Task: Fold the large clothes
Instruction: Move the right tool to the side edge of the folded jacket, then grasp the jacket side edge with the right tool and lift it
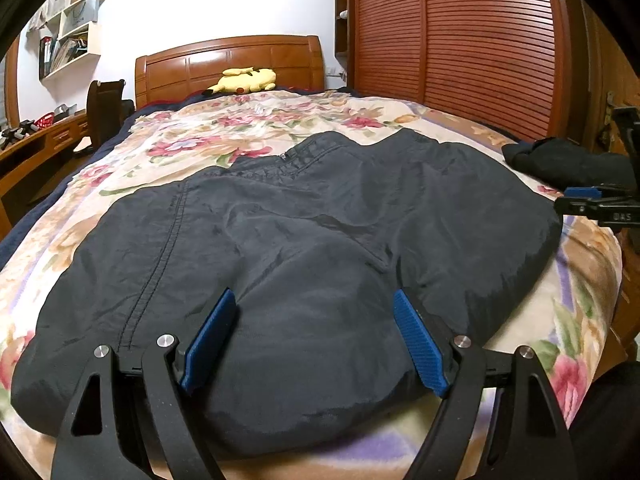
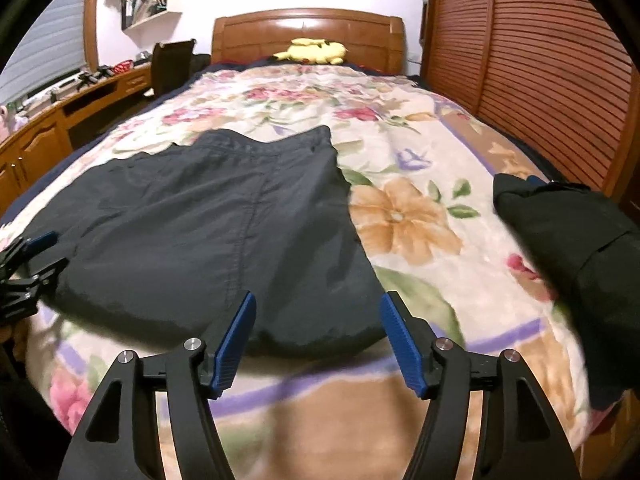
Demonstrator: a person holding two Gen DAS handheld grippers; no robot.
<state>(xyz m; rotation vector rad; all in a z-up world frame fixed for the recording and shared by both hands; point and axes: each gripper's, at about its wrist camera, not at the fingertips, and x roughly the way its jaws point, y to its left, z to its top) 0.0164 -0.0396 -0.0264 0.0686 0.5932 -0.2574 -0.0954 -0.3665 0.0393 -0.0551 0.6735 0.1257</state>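
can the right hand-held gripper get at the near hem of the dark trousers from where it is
Probably yes. The right hand-held gripper is open and points at the near edge of the dark trousers. Only bare floral blanket lies around that edge; the black bundle sits off to the right, apart.

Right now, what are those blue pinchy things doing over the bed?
A person is folding clothes with two handheld tongs. A dark grey pair of trousers lies spread on the flowery bedspread. The left tongs and right tongs both hover open over its near edge, gripping nothing yet. A bundled black garment waits at the right.
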